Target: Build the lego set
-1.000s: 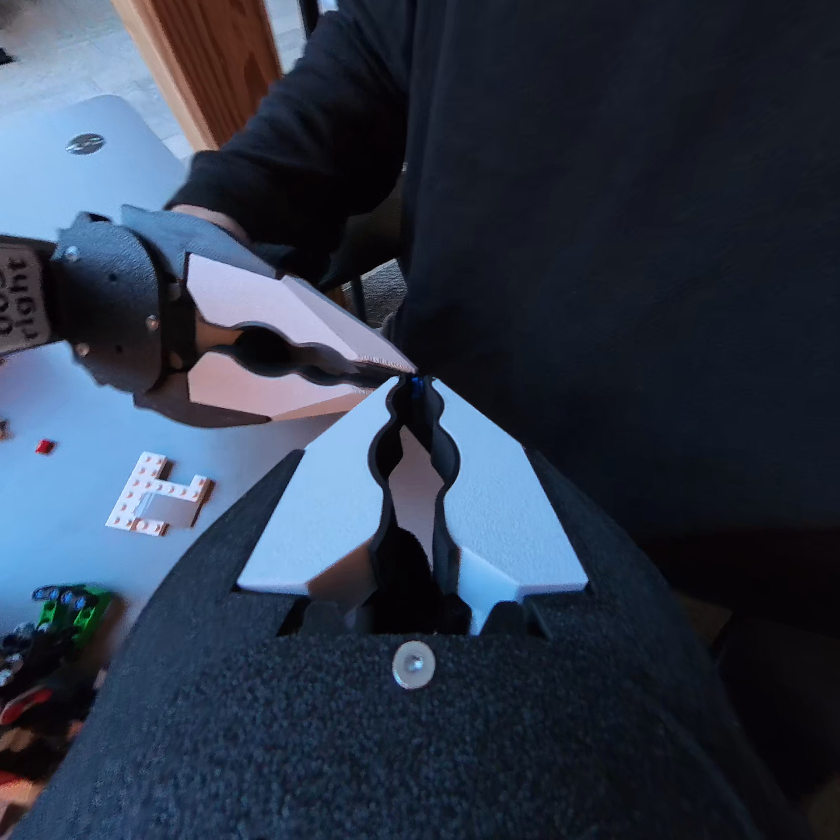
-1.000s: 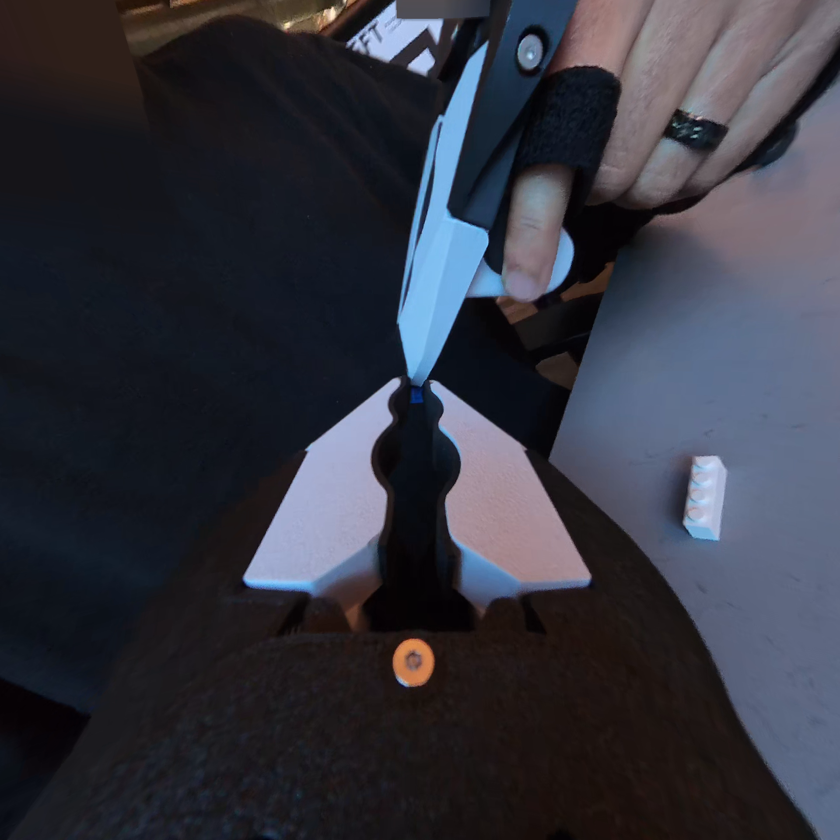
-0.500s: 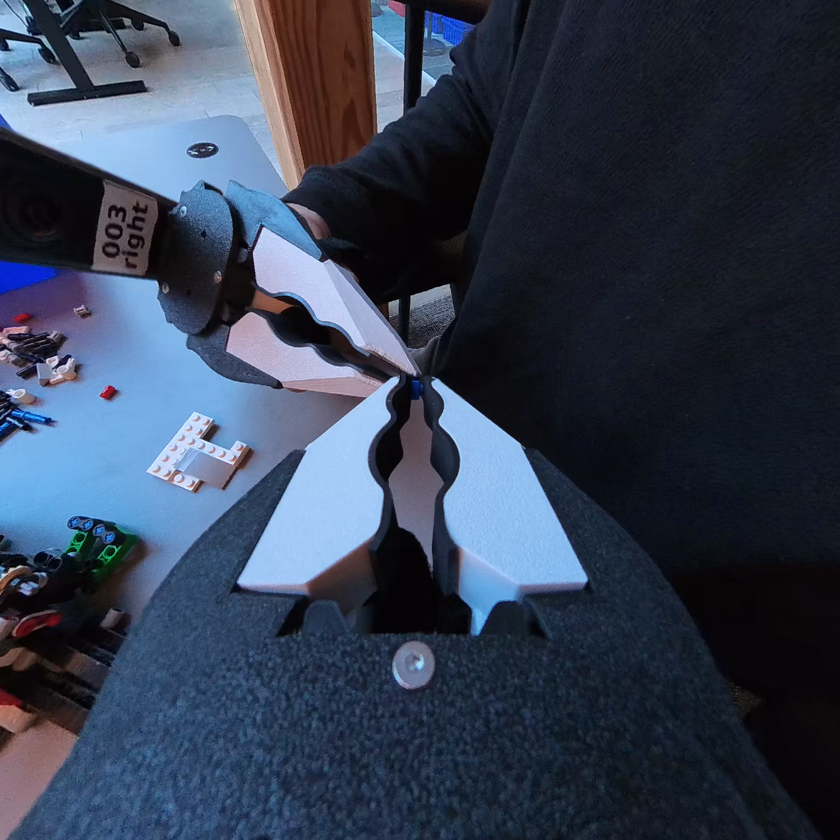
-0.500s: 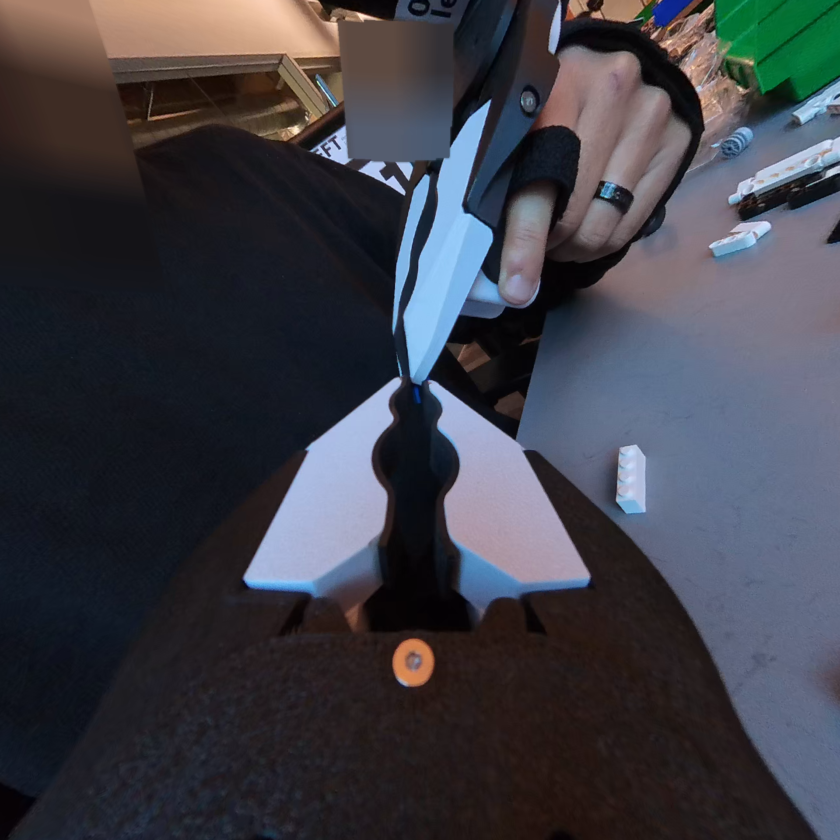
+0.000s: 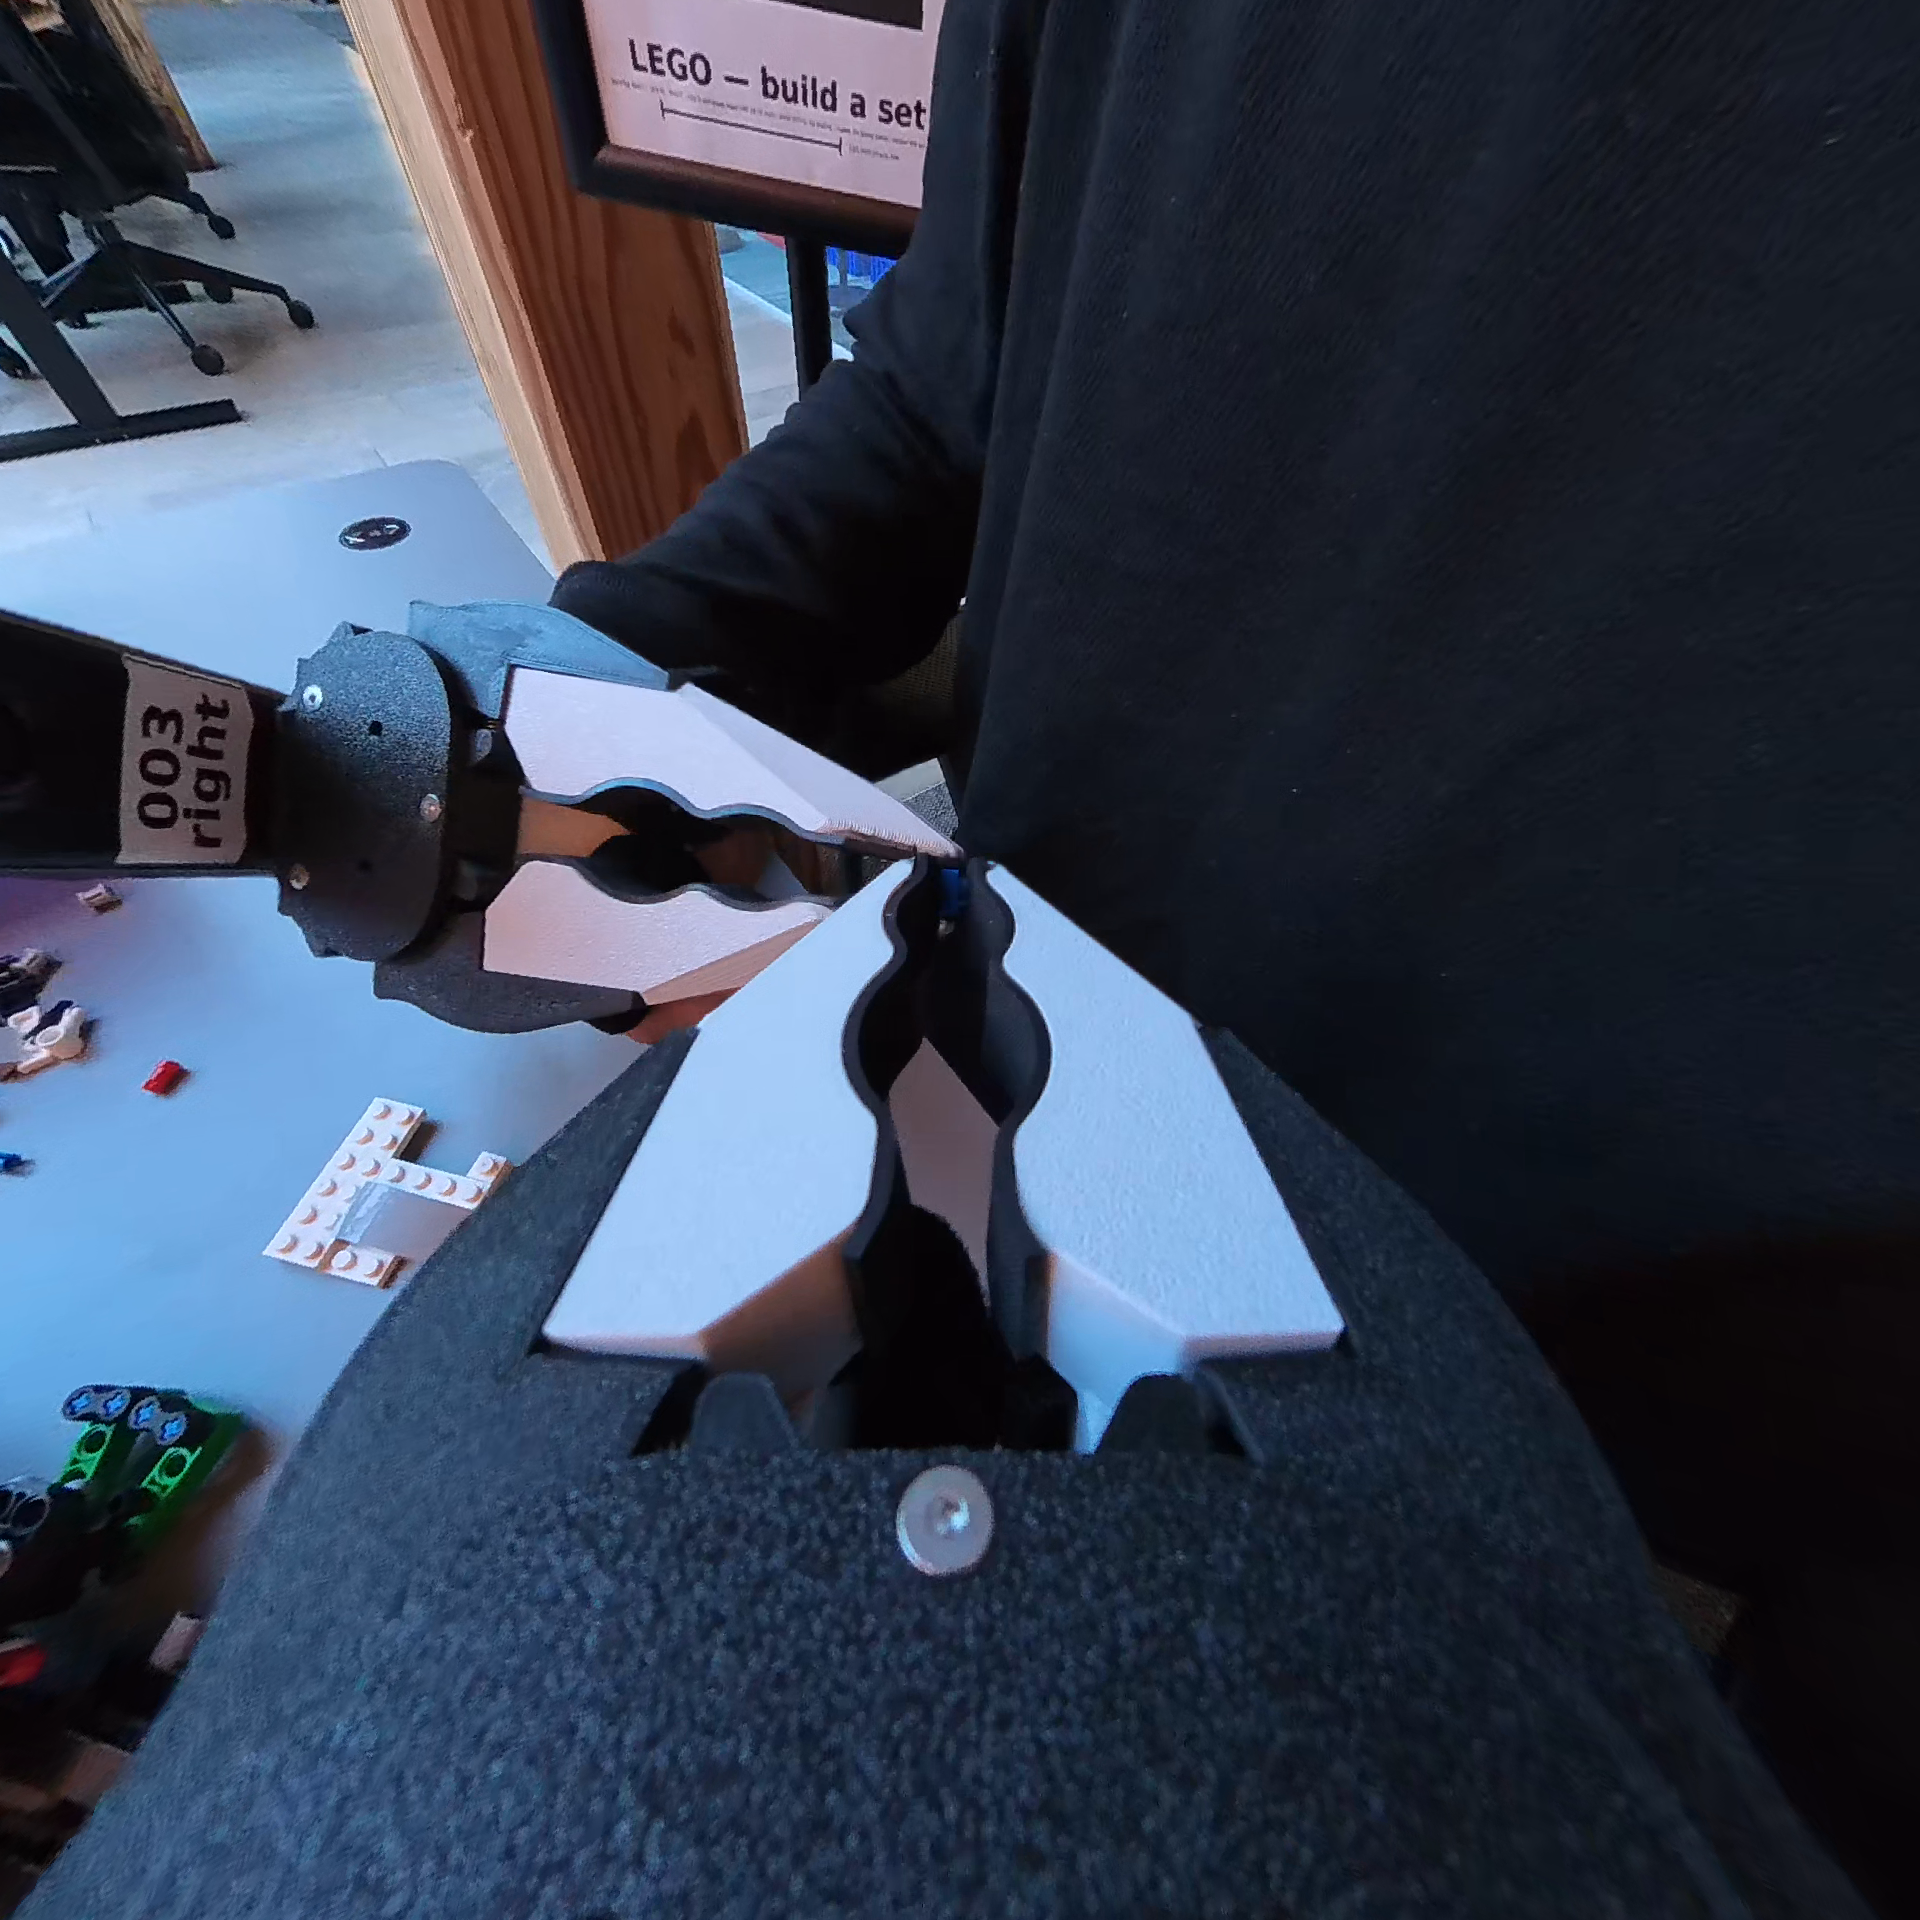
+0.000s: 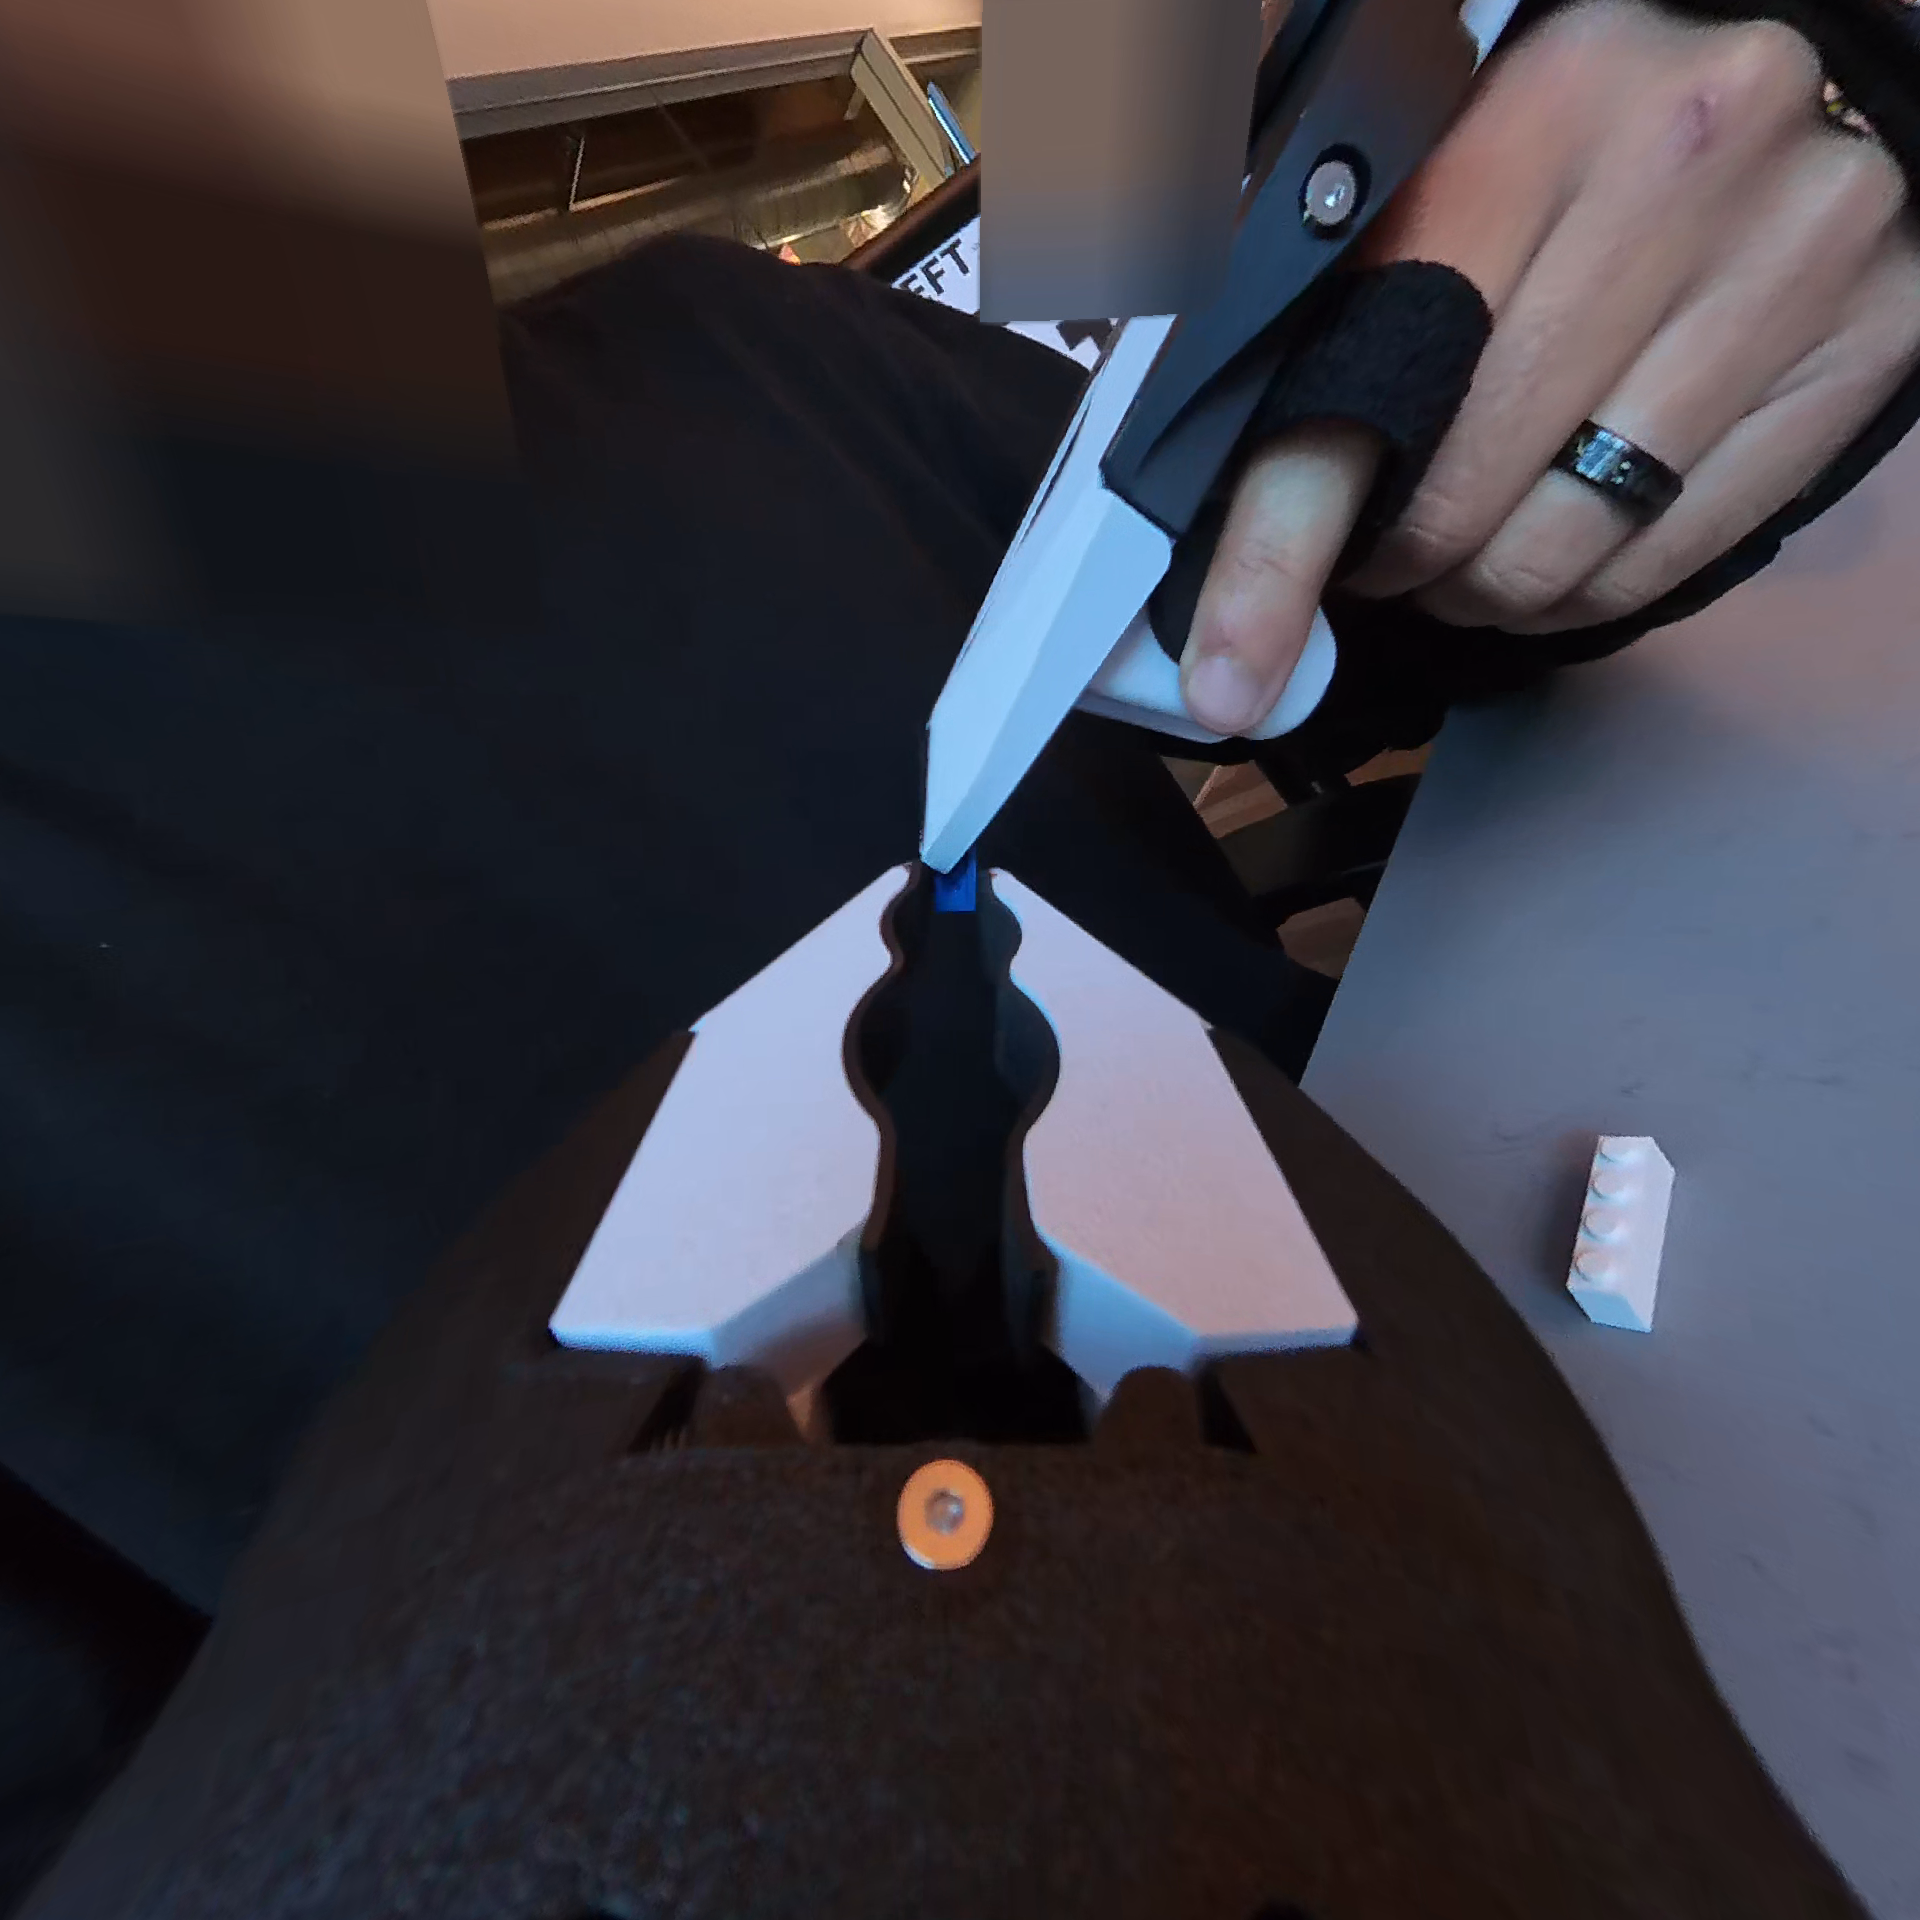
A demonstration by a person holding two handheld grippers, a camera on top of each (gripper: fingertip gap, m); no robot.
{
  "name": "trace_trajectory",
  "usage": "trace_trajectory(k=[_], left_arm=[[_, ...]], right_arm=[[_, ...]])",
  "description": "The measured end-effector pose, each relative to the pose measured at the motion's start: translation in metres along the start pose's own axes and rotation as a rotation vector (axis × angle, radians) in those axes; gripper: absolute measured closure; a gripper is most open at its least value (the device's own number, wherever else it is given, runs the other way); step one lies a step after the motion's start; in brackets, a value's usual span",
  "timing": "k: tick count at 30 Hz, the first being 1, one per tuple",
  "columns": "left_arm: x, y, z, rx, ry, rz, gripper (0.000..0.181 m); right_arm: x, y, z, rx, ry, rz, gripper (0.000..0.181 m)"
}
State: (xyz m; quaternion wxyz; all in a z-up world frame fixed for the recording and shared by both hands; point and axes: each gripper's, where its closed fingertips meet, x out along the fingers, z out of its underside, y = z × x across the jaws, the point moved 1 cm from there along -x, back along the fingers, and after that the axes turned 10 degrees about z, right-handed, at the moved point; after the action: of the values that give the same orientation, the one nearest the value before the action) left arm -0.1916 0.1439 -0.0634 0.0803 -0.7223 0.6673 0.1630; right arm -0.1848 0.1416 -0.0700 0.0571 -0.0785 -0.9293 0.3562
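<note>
Both my grippers are up in the air off the near edge of the grey worktop (image 6: pixel 1662 935), tip to tip: my left gripper (image 5: pixel 951 883) and my right gripper (image 6: pixel 951 883) are each pinched together on the same tiny blue lego pin (image 6: pixel 955 891), or at least it looks that way, since it's too small to tell who really has it. If either tip slips or twists, I reckon the pin pops out into my lap, well away from the white studded lego plate (image 5: pixel 379 1195) and the white sloped lego brick (image 6: pixel 1621 1231) on the worktop.

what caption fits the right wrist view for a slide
Both gripper tips meet at a small blue piece; a white brick lies nearby.
</note>
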Motion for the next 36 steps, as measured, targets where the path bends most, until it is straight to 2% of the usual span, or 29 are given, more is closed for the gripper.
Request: trace_trajectory(k=[7, 12, 17, 20, 25, 27, 33, 35, 36], left_arm=[[0.0, -0.002, -0.004, 0.018, 0.037, -0.002, 0.178], [-0.007, -0.012, -0.004, 0.044, 0.021, -0.103, 0.177], [-0.02, -0.031, 0.002, 0.075, -0.047, -0.318, 0.17], [-0.033, -0.043, 0.002, 0.127, -0.083, -0.508, 0.154], [-0.054, -0.062, 0.003, 0.202, -0.179, -0.816, 0.15], [-0.061, -0.069, 0.007, 0.2, -0.218, -0.891, 0.147], [-0.057, -0.075, 0.017, 0.163, -0.236, -0.885, 0.149], [-0.055, -0.074, 0.017, 0.165, -0.227, -0.861, 0.164], [-0.053, -0.073, 0.018, 0.158, -0.224, -0.845, 0.166]], right_arm=[[-0.002, -0.004, -0.003, 0.018, 0.015, -0.037, 0.174], [-0.01, 0.001, -0.01, 0.018, 0.065, 0.007, 0.174], [-0.023, 0.013, -0.019, 0.036, 0.16, 0.09, 0.174], [-0.034, 0.024, -0.033, 0.092, 0.284, 0.15, 0.174], [-0.055, 0.043, -0.05, 0.218, 0.51, 0.207, 0.175], [-0.058, 0.046, -0.052, 0.244, 0.558, 0.215, 0.174], [-0.053, 0.051, -0.051, 0.278, 0.577, 0.248, 0.175], [-0.051, 0.051, -0.05, 0.274, 0.574, 0.255, 0.175], [-0.051, 0.051, -0.05, 0.27, 0.571, 0.261, 0.175]])
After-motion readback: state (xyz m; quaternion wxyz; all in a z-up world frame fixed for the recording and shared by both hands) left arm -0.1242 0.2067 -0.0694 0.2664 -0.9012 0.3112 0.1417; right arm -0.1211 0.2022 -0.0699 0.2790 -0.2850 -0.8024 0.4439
